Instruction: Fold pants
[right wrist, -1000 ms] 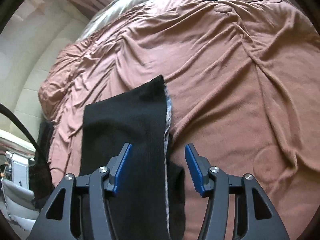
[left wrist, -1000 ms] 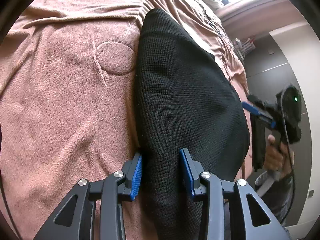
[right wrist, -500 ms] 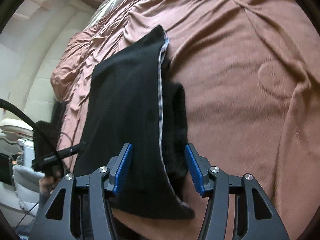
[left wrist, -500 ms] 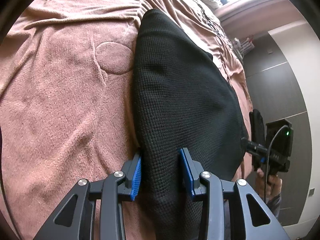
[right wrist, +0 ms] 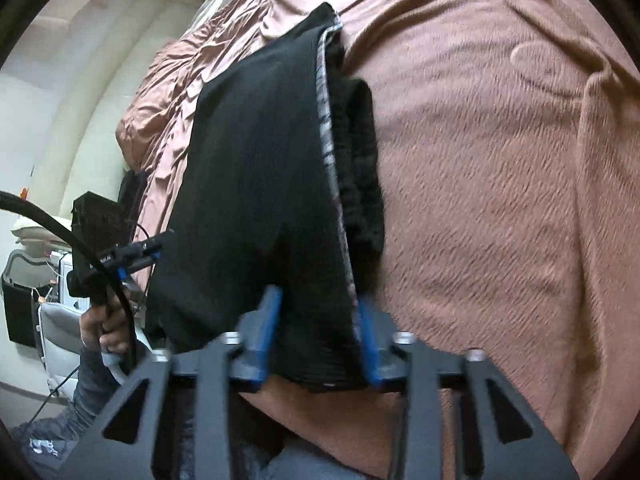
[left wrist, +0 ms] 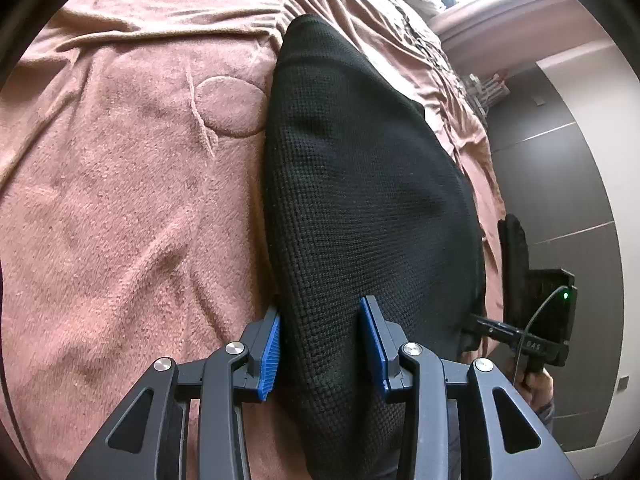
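- Compared with a second ago, the right gripper [right wrist: 318, 334] has been brought down to the near edge of the bed, and its jaws, spread wide then, are closing on the hem end of the black pants [right wrist: 260, 184]; the blue pads are seen against the fabric on both sides, though the view is blurred.
- The left gripper [left wrist: 320, 344] is unchanged: its pads are pressed on a thick fold of the pants [left wrist: 360, 200], half spread by the cloth between them.
- The pants are laid folded lengthwise on the pink blanket [left wrist: 120, 200], running from the near edge of the bed toward its far side; a grey patterned lining [right wrist: 328, 120] is exposed along one long edge.
- A round embossed patch [left wrist: 230, 106] is seen in the blanket just beside the pants.
- A grey wall panel [left wrist: 560, 184] stands past the bed's edge.
- Both grippers are pointed steeply downward at the bed; each is held from below by a hand [right wrist: 102, 330] past the bed's near edge.
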Demonstrator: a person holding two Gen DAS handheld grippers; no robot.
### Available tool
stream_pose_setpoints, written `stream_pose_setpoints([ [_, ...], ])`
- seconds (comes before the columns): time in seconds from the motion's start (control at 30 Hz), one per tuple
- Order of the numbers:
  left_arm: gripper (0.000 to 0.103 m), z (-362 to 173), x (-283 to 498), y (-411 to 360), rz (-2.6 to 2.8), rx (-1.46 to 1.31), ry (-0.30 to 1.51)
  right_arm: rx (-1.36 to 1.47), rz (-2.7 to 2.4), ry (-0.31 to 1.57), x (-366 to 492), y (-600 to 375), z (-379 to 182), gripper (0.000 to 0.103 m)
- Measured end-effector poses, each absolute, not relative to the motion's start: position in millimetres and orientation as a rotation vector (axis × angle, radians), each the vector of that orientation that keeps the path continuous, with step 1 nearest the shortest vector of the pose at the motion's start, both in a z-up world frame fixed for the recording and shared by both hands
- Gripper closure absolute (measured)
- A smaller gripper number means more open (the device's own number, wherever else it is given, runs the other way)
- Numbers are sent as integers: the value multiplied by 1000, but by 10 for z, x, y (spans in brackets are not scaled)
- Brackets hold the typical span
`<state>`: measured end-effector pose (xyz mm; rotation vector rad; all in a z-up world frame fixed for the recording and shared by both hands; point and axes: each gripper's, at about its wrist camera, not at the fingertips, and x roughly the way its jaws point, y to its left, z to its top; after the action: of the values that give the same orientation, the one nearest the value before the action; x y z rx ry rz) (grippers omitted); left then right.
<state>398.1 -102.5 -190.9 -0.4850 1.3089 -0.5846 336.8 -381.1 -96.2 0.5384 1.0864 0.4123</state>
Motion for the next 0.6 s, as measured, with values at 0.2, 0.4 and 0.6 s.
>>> stream_pose_setpoints([
  [0.2,62,-1913,3943,-994,-567,-470,1326,512,400,1049,3298,-3721,-882,95],
  [0.4,51,-1932,3879,-964,-573,-483,1348,520,431,1027,3194,-3750,-889,95],
  [0.6,50,-1946,3808,-1026,-608,-478,1368,553,437,1036,3242,-3722,-966,95],
])
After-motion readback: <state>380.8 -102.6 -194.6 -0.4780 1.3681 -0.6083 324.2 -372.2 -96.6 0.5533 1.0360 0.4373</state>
